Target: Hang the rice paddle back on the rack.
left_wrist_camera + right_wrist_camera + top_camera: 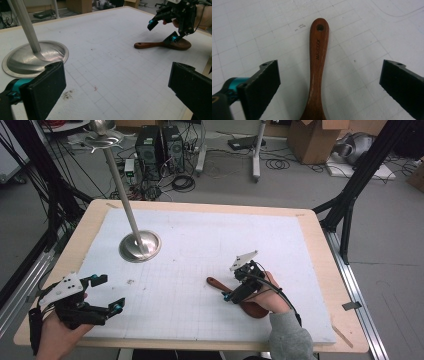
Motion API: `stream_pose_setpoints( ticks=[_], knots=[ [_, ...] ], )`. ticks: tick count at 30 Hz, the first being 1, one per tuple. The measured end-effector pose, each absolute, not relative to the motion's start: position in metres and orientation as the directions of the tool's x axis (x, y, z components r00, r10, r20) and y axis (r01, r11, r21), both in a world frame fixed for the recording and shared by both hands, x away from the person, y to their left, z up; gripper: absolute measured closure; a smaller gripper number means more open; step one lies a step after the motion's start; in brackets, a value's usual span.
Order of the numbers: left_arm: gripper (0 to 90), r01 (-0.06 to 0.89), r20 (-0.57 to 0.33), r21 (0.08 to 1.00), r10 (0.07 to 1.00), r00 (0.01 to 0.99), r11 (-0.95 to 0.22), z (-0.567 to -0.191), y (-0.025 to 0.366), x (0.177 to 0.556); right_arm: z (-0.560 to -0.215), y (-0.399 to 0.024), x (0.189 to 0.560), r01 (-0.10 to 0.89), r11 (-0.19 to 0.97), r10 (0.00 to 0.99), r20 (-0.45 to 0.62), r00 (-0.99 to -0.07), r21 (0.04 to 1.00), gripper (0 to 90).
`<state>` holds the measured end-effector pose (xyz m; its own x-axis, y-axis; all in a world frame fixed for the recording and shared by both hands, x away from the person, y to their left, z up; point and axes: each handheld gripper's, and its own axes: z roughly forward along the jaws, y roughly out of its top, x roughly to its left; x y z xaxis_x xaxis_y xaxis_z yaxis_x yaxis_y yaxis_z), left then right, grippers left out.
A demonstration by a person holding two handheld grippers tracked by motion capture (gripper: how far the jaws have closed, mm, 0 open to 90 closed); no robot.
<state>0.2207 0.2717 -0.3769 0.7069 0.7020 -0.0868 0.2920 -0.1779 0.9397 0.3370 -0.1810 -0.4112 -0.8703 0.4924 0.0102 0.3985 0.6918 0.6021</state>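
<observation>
The counter point(320, 245) carries 1 white gridded mat point(210, 245), and its near edge is cut off at the bottom of the high view. On the mat's far left stands 1 metal stand point(141, 245); its pole rises out of the left gripper view, so the top is lost there. 2 tools are in play. The left tool point(107, 294) sits at the near left, jaws spread, holding nothing. The right tool point(239, 281) hovers over 1 wooden spoon point(317, 67) lying flat on the mat at the near right, jaws spread either side of its handle, not touching. The hand and tool hide part of the bowl in the high view.
</observation>
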Motion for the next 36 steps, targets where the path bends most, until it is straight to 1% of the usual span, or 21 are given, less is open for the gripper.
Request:
stream_pose_setpoints(
  ticks=[5,9,12,14,19,23,25,27,30,34,36],
  knots=[
    [2.9,0.269,-0.072,0.945,0.687,0.723,-0.185,-0.375,0.271,0.215,-0.412,-0.179,0.341,0.430,0.682,0.512,0.034,-0.859,0.592,5.3],
    [2.9,0.267,-0.068,0.946,0.693,0.718,-0.184,-0.374,0.273,0.215,-0.414,-0.173,0.342,0.432,0.705,0.501,0.036,-0.865,0.562,7.0],
    [2.9,0.270,-0.070,0.946,0.698,0.713,-0.181,-0.374,0.276,0.215,-0.414,-0.171,0.341,0.426,0.718,0.487,0.040,-0.872,0.551,14.4],
    [2.9,0.274,-0.074,0.945,0.701,0.709,-0.177,-0.375,0.277,0.215,-0.415,-0.170,0.342,0.433,0.720,0.489,0.048,-0.871,0.543,14.9],
    [2.9,0.278,-0.074,0.944,0.702,0.708,-0.180,-0.376,0.276,0.216,-0.416,-0.173,0.343,0.461,0.726,0.504,0.061,-0.861,0.511,23.2],
    [2.9,0.281,-0.078,0.943,0.700,0.710,-0.181,-0.377,0.274,0.215,-0.414,-0.175,0.341,0.476,0.718,0.504,0.092,-0.859,0.508,30.4],
    [2.9,0.281,-0.075,0.941,0.696,0.714,-0.187,-0.378,0.273,0.216,-0.414,-0.175,0.341,0.476,0.725,0.501,0.093,-0.860,0.497,32.1],
    [2.9,0.283,-0.075,0.940,0.692,0.718,-0.191,-0.378,0.272,0.216,-0.414,-0.176,0.341,0.478,0.730,0.501,0.094,-0.860,0.489,36.0],
    [2.9,0.283,-0.075,0.940,0.695,0.715,-0.189,-0.378,0.272,0.216,-0.415,-0.174,0.340,0.485,0.732,0.503,0.102,-0.858,0.478,38.9],
    [2.9,0.289,-0.073,0.939,0.716,0.695,-0.184,-0.378,0.275,0.217,-0.417,-0.173,0.340,0.483,0.750,0.502,0.086,-0.861,0.452,40.6],
    [3.0,0.291,-0.073,0.939,0.719,0.691,-0.184,-0.378,0.277,0.218,-0.416,-0.173,0.338,0.491,0.752,0.511,0.080,-0.856,0.440,43.6]
  ],
)
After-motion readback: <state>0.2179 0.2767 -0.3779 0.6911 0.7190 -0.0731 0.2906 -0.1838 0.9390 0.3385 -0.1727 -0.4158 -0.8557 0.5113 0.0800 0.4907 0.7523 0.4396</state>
